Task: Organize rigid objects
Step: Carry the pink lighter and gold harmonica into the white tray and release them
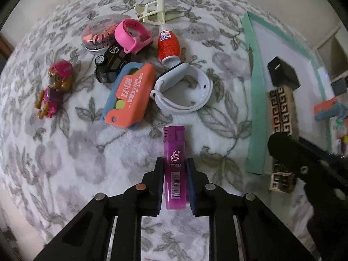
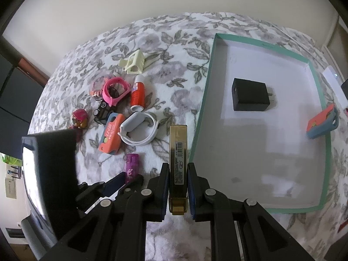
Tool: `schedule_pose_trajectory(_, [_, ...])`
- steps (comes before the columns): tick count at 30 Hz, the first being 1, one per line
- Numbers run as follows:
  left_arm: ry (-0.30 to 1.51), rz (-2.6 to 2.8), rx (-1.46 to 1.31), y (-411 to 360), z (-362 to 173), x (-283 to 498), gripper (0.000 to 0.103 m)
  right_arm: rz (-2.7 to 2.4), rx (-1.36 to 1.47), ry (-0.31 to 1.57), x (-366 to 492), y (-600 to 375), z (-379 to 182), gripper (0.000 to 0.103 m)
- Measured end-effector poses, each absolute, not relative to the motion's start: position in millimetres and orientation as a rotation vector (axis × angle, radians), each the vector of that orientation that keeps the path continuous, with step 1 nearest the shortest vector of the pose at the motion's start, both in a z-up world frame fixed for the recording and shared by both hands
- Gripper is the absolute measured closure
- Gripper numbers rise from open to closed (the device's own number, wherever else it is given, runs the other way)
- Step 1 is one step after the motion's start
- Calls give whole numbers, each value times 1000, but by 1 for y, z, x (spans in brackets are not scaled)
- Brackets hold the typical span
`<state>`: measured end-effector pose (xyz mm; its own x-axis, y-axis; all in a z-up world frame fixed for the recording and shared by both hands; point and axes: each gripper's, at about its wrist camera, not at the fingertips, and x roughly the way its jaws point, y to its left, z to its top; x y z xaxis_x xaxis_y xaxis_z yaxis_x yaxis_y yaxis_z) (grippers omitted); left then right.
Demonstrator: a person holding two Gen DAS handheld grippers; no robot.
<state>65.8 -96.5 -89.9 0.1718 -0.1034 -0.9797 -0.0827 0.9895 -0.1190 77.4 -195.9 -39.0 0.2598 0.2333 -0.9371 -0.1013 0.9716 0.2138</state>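
A purple lighter (image 1: 175, 165) lies lengthwise between the pads of my left gripper (image 1: 175, 169), which is shut on it just above the flowered cloth. The same lighter (image 2: 131, 165) shows in the right wrist view, down at the left. My right gripper (image 2: 178, 171) is shut on a long gold box with a barcode (image 2: 178, 150). Its key-patterned face (image 1: 281, 111) hangs over the teal rim in the left wrist view. A teal-rimmed white tray (image 2: 204, 100) lies to the right and holds a black charger (image 2: 250, 97).
Beyond the lighter lie an orange-blue toy cutter (image 1: 128, 95), a white wristband (image 1: 184, 93), an orange bottle (image 1: 168, 45), a pink wristband (image 1: 130, 34), a black toy car (image 1: 108, 65), a dog figure (image 1: 56, 87) and a cream clip (image 1: 152, 10). A second orange-blue cutter (image 2: 322, 121) rests on the tray's right rim.
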Motion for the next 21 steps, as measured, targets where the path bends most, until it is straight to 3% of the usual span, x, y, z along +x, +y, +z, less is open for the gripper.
schedule_pose_trajectory(9, [1219,-143,-286,-88,-35,69,83,183,153,1202,78,-224,-9,86])
schedule_pose_trajectory(21, [1193,-311,-125,-190,-27,91,83,-91,176,1283,87,-314,-32,86])
